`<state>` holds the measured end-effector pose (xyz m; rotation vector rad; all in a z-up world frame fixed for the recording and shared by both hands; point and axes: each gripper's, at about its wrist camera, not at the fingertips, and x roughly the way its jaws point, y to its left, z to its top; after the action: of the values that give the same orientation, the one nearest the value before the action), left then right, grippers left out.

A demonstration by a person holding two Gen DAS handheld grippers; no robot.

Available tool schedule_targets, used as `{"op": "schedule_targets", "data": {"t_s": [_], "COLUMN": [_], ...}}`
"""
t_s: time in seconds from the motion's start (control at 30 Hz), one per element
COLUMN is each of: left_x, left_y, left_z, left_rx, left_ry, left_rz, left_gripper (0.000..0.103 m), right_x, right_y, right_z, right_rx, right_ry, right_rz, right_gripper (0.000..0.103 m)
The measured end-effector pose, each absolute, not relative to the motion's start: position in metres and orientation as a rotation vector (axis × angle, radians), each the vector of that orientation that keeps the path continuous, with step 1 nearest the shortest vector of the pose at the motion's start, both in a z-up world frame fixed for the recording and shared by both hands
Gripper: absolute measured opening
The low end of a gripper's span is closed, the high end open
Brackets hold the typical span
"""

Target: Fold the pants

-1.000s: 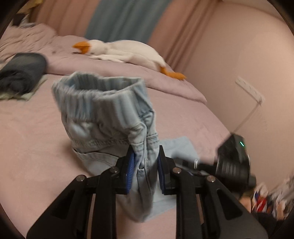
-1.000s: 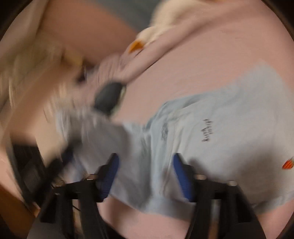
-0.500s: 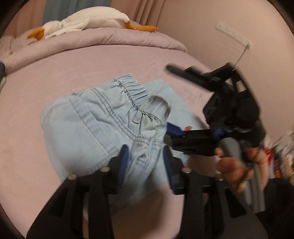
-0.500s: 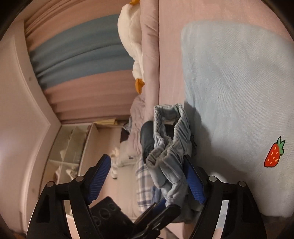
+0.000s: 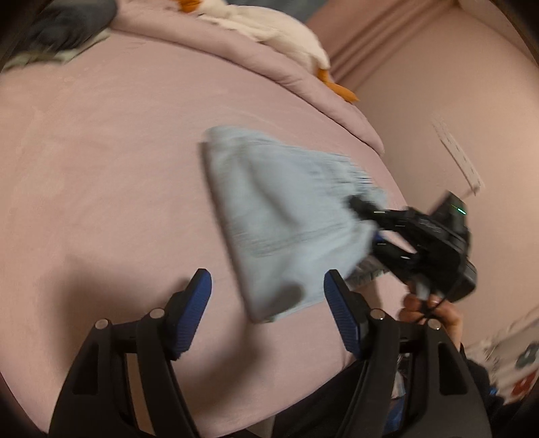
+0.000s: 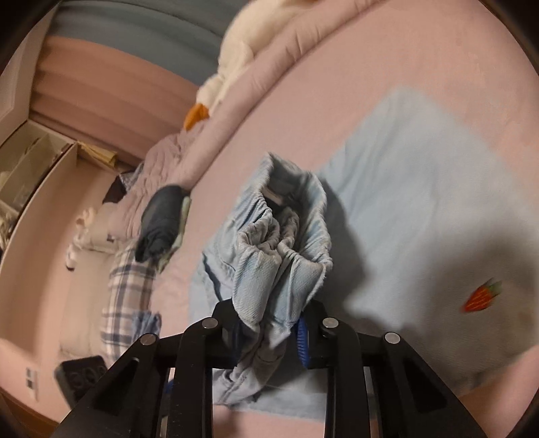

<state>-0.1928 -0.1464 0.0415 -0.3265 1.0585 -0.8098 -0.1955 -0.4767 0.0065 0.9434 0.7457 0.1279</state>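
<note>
Light blue denim pants [image 5: 286, 215] lie blurred on the pink bed [image 5: 101, 168] in the left wrist view. My left gripper [image 5: 267, 289] hovers just short of their near corner. Its jaws are opening and the blue pads touch no cloth. My right gripper [image 5: 367, 222] comes in from the right and holds the pants' far side. In the right wrist view, the right gripper [image 6: 267, 328] is closing, and its pads pinch the bunched elastic waistband of the pants [image 6: 279, 242], which stands up in front of the camera.
A pale blue cloth with a strawberry print [image 6: 421, 188] lies flat under the pants. A white plush goose [image 5: 276, 30] rests on the quilt at the back. A dark folded garment [image 6: 161, 222] and a plaid one [image 6: 128, 289] lie to the left. A hand [image 5: 431, 310] grips the right handle.
My left gripper has let go of the pants, opened wide and sunk toward the bed. The right gripper went from open to pinching the waistband. The pants came down onto the bed.
</note>
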Motion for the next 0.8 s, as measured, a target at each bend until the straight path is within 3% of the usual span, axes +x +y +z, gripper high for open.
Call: {"op": "schedule_targets", "data": {"t_s": [0.17, 0.5, 0.63, 0.7, 0.8], "left_x": [-0.192, -0.175, -0.169, -0.162, -0.15], "left_y": [-0.141, -0.169, -0.17, -0.173, -0.188], "left_z": [0.037, 0.038, 0.042, 0.045, 0.053], "left_rx": [-0.343, -0.273, -0.263, -0.261, -0.237], "left_ry": [1.078, 1.104, 1.078, 1.066, 1.041], "left_rz": [-0.802, -0.832, -0.833, -0.832, -0.845], "left_gripper": [0.069, 0.069, 0.069, 0.069, 0.068], "right_x": [-0.225, -0.235, -0.242, -0.254, -0.262], "right_y": [-0.507, -0.548, -0.568, -0.571, -0.568], "right_z": [0.032, -0.027, -0.015, 0.002, 0.022], "right_rx": [0.855, 0.919, 0.956, 0.915, 0.803], "right_ry": [0.638, 0.763, 0.781, 0.748, 0.708], "right_rz": [0.004, -0.088, -0.078, -0.127, -0.229], "right_gripper": [0.026, 0.027, 0.04, 0.053, 0.056]}}
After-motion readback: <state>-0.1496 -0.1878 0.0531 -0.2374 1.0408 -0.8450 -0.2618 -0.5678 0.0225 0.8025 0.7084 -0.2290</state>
